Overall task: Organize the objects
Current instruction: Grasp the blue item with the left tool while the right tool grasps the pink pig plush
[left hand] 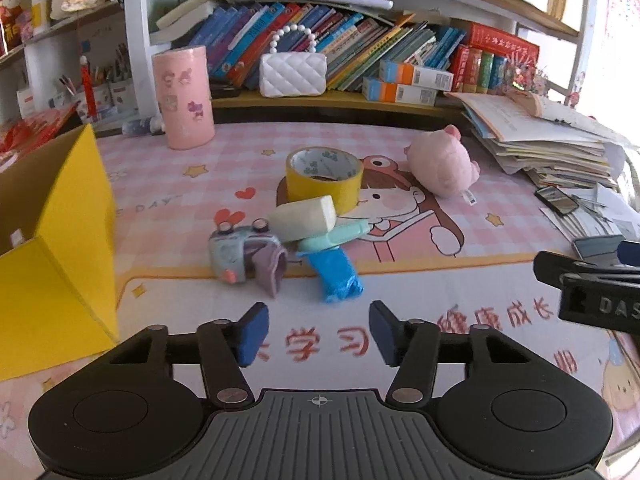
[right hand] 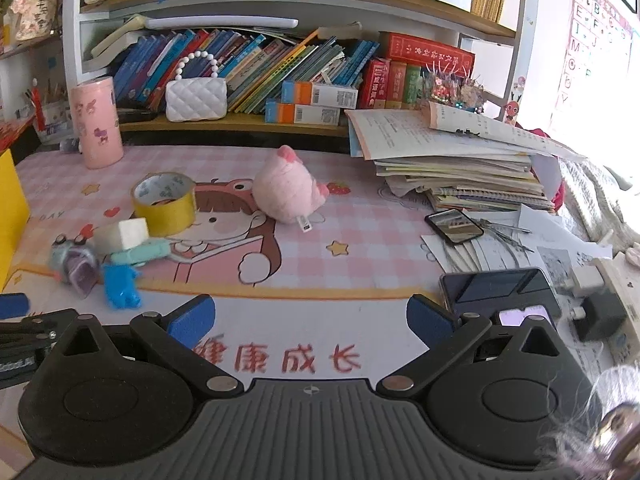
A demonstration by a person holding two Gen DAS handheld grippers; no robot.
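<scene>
The left gripper hangs with its jaws spread and empty just near of a small heap: a blue packet, a grey toy camera, a mint case and a cream block. Behind them sit the yellow tape roll and, far right, the pink plush; the yellow box stands at left. The right gripper is likewise agape and empty over the printed mat, phones to its right.

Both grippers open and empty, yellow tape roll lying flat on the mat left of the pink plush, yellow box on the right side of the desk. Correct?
Not quite: the yellow box stands on the left side, as the left wrist view shows. The rest holds: left gripper and right gripper are open and empty, tape roll flat, left of the pink plush.
</scene>
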